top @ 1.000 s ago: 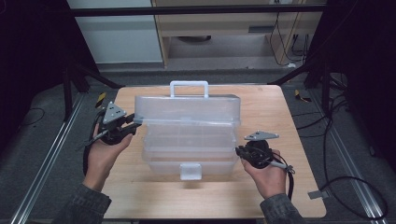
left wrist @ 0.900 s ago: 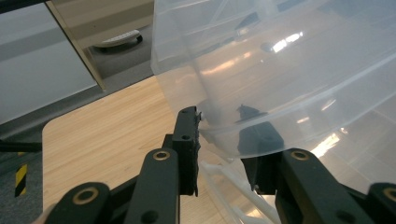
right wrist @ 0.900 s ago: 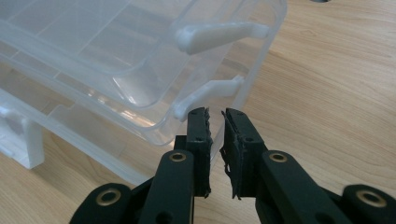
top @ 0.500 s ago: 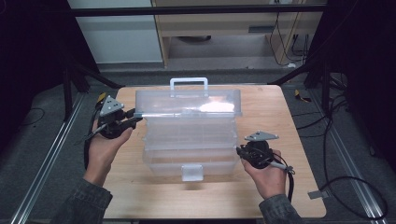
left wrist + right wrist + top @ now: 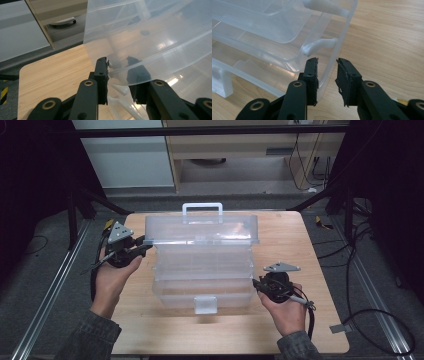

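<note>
A clear plastic toolbox [image 5: 202, 272] stands mid-table with its fold-out trays partly spread. Its lid [image 5: 200, 229], with a white handle [image 5: 202, 207], is raised and tipped back. My left gripper [image 5: 144, 243] is shut on the lid's left edge; in the left gripper view the lid [image 5: 155, 37] runs between the jaws of that gripper [image 5: 118, 75]. My right gripper [image 5: 256, 283] sits at the base's right front corner. Its jaws have just been opening, and in the right gripper view the gripper [image 5: 327, 68] straddles the box wall [image 5: 338, 45] with a gap at the right pad.
The wooden table [image 5: 295, 245] has bare surface right of the box and along the front edge. A white latch [image 5: 205, 304] hangs at the box's front. A yellow-black item [image 5: 108, 224] lies at the table's far left corner. Cables [image 5: 370, 315] trail on the floor at right.
The lid has risen and swung back with my left gripper, spreading the trays. My right gripper's jaws have parted from the base wall; that hand stayed put.
</note>
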Motion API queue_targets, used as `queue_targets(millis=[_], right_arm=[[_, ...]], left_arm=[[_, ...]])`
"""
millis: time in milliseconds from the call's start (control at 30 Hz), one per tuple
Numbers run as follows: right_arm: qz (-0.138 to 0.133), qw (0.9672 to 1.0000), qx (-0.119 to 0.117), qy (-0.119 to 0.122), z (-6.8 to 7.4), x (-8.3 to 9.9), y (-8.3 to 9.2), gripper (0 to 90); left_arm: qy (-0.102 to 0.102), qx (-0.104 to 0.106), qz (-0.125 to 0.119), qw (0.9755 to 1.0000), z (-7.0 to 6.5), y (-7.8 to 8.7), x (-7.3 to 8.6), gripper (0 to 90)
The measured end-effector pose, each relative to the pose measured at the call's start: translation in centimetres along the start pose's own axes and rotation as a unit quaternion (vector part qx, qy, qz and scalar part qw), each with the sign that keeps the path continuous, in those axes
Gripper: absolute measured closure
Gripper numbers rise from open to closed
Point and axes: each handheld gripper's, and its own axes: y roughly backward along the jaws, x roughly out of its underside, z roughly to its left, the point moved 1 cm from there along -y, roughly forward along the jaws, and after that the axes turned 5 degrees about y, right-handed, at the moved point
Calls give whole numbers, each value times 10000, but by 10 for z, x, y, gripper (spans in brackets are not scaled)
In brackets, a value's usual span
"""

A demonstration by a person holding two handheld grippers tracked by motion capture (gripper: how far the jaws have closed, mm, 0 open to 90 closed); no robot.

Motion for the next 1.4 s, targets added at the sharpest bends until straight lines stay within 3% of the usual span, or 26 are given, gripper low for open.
queue_targets(millis=[200,433,1067,1400], right_arm=[[51,9999,-26,-84,2,0,-6,739],[93,10000,16,-19,2,-1,-6,741],[68,10000,-44,45,1,-1,-6,736],[30,10000,-63,67,2,-1,-8,727]], left_arm=[[43,8,-15,10000,1,-1,-1,703],[51,-12,-40,10000,2,-3,-5,706],[27,-117,83,9999,15,-19,-29,742],[159,-74,99,9998,22,-28,-36,754]])
